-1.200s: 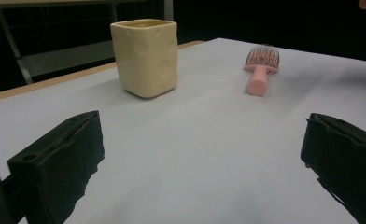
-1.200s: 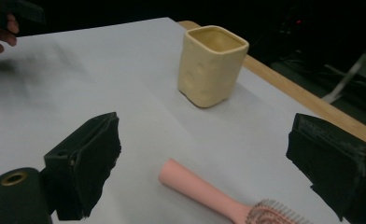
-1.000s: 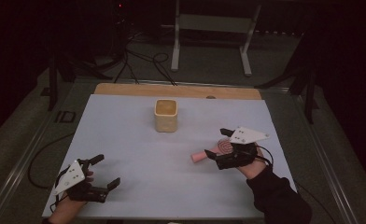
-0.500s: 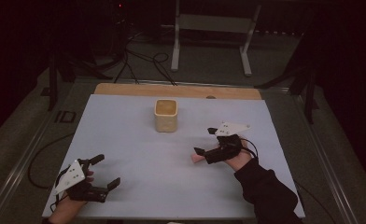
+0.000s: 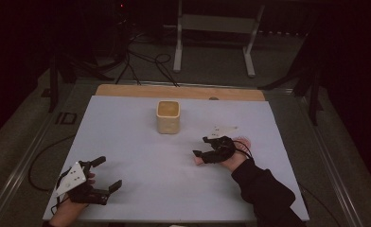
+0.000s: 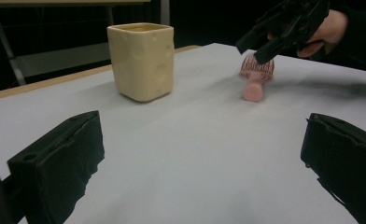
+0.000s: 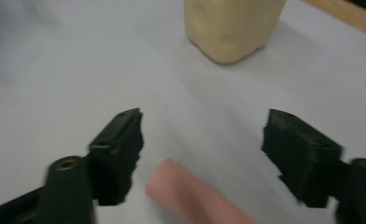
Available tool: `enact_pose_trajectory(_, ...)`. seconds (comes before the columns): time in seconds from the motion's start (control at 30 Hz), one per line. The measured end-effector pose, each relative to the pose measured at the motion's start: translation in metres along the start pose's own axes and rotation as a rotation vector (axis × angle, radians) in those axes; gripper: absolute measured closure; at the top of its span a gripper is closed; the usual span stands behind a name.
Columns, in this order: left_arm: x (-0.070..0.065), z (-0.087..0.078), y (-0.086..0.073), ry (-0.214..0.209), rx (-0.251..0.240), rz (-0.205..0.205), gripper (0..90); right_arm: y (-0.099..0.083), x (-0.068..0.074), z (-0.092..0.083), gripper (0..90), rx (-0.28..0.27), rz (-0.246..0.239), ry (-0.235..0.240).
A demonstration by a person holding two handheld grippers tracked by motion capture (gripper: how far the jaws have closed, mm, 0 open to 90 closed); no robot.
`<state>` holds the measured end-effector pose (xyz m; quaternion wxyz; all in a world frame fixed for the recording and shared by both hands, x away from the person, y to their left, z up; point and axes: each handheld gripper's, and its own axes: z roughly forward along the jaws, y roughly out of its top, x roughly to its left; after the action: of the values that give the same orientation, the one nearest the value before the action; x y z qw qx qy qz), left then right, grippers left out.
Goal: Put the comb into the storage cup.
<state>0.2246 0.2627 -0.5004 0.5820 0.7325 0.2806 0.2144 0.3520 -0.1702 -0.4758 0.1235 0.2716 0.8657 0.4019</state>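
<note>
A pink hairbrush [image 5: 198,161] lies on the white table [image 5: 127,127], right of centre. My right gripper [image 5: 201,146] hovers low over the hairbrush [image 6: 253,79]. In the right gripper view its pink handle [image 7: 195,193] lies between the jaws of the right gripper [image 7: 202,135], which have just been closing, with a gap still on both sides. A cream square cup [image 5: 168,117] stands upright at the table's far middle. My left gripper [image 5: 109,172] rests open near the front left edge, with nothing between its fingers.
A wooden strip [image 5: 127,90] runs along the table's far edge. Beyond it, cables [image 5: 141,61] lie on the dark floor and a metal stand [image 5: 212,42] rises there. Bare tabletop stretches between the two grippers.
My right gripper has moved left and down onto the pink hairbrush, and its jaws stand narrower around the handle. The left gripper has stayed where it was.
</note>
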Motion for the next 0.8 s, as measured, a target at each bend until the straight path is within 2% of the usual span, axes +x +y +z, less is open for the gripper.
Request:
enact_pose_trajectory(0.07, 0.0, 0.0, 0.0, 0.0, -0.003, -0.002, 0.0, 0.0, 0.0, 0.002, 41.3, 0.01, -0.006, 0.003)
enact_pose_trajectory(0.17, 0.0, 0.0, 0.0, 0.0, -0.004, -0.003, 0.0, -0.001, 0.002, 0.008, 51.3, 0.038, -0.012, -0.001)
enact_pose_trajectory(0.23, 0.0, 0.0, 0.0, -0.001, -0.002, -0.002, 0.0, 0.0, 0.002, 0.01, 54.1, 0.046, -0.016, 0.003)
enact_pose_trajectory(0.27, 0.0, 0.0, 0.0, -0.001, -0.002, -0.001, 0.0, 0.0, 0.003, 0.013, 59.5, 0.062, -0.022, -0.007)
enact_pose_trajectory(0.33, 0.0, 0.0, 0.0, -0.003, -0.003, -0.002, 0.0, 0.0, 0.003, 0.014, 62.4, 0.072, -0.028, -0.009)
enact_pose_trajectory(0.37, 0.0, 0.0, 0.0, -0.002, -0.003, -0.002, 0.0, 0.001, 0.004, 0.017, 70.3, 0.088, -0.04, -0.038)
enact_pose_trajectory(0.4, 0.0, 0.0, 0.0, -0.002, -0.005, -0.005, 0.0, 0.001, 0.004, 0.017, 70.3, 0.088, -0.04, -0.038)
enact_pose_trajectory(0.5, 0.0, 0.0, 0.0, -0.002, -0.005, -0.006, 0.0, 0.001, 0.006, 0.022, 83.7, 0.119, -0.044, -0.055)
enact_pose_trajectory(0.57, 0.0, 0.0, 0.0, -0.005, -0.003, -0.003, 0.0, 0.002, 0.006, 0.024, 89.3, 0.137, -0.034, -0.059)
enact_pose_trajectory(0.8, 0.0, 0.001, 0.0, -0.006, -0.003, -0.004, 0.0, 0.001, 0.007, 0.031, 90.0, 0.182, -0.031, -0.043)
